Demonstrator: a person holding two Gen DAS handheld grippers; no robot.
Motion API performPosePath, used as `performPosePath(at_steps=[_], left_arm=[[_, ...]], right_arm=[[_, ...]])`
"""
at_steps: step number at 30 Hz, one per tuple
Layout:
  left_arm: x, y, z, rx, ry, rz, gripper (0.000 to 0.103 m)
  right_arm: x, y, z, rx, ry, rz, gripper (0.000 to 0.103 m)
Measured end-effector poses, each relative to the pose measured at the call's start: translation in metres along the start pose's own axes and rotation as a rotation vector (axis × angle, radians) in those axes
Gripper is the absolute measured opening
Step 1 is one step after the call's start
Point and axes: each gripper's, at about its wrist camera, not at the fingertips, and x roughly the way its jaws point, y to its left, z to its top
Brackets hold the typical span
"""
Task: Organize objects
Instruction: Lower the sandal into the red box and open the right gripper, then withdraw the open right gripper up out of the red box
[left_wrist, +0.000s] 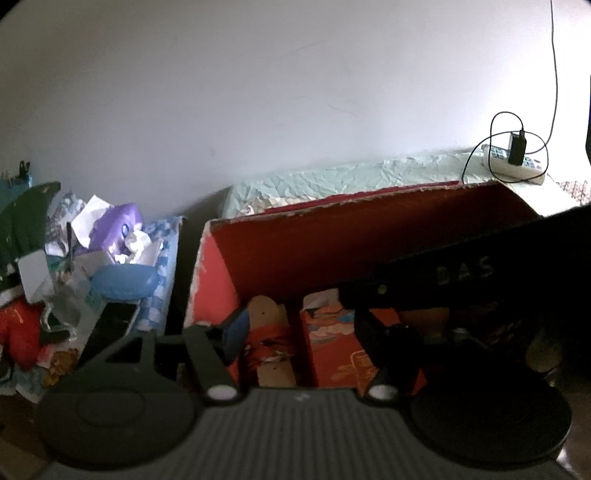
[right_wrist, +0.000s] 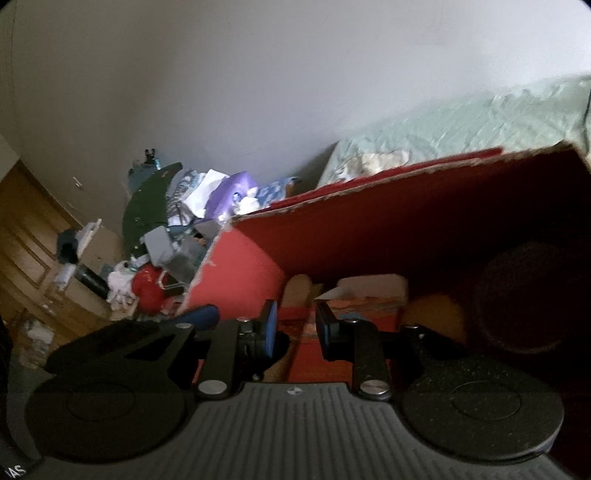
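Bare white wall (left_wrist: 258, 92) fills the background, with open room above a crumpled pale green sheet (left_wrist: 351, 173) at the far side. A red cardboard box (left_wrist: 332, 229) sits near the cameras, its ragged torn rim running from far right down to its left corner. Inside lie a tan card piece wrapped in red (left_wrist: 271, 343) and a red printed carton (left_wrist: 332, 343), close side by side.

The left gripper (left_wrist: 299, 332) hangs over the box's near edge, jaws spread wide with nothing between them. From the left wrist view, the other tool crosses the box's right half as a dark bar. The right gripper (right_wrist: 295, 325) is over the same contents, its blue pads (right_wrist: 271, 325) apart, gripping nothing.

Left of the box, just past a narrow gap, a heap of clutter (left_wrist: 92, 258) crowds the way. A power strip (left_wrist: 517, 166) with a looped cable lies far right.
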Motion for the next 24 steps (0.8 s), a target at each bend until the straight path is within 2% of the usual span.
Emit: performPosePath(at_steps=[9,12,18,24], left_arm=[[-0.011,-0.025,0.001,0.022,-0.047,0.062,0.074],[-0.015,-0.034,0.000,0.032,-0.062,0.066,0.079],[-0.015,-0.046,-0.002,0.055,-0.057,0.082,0.082],[-0.011,-0.043,-0.003,0.035,-0.042,0.122,0.084]], right_arm=[[-0.023,-0.018,-0.009,-0.056,-0.041,-0.095,0.027],[-0.027,-0.023,-0.012,-0.054,-0.051,-0.099,0.027],[-0.032,-0.027,-0.016,-0.061,-0.062,-0.114,0.027],[-0.034,-0.029,-0.016,-0.051,-0.066,-0.101,0.027]])
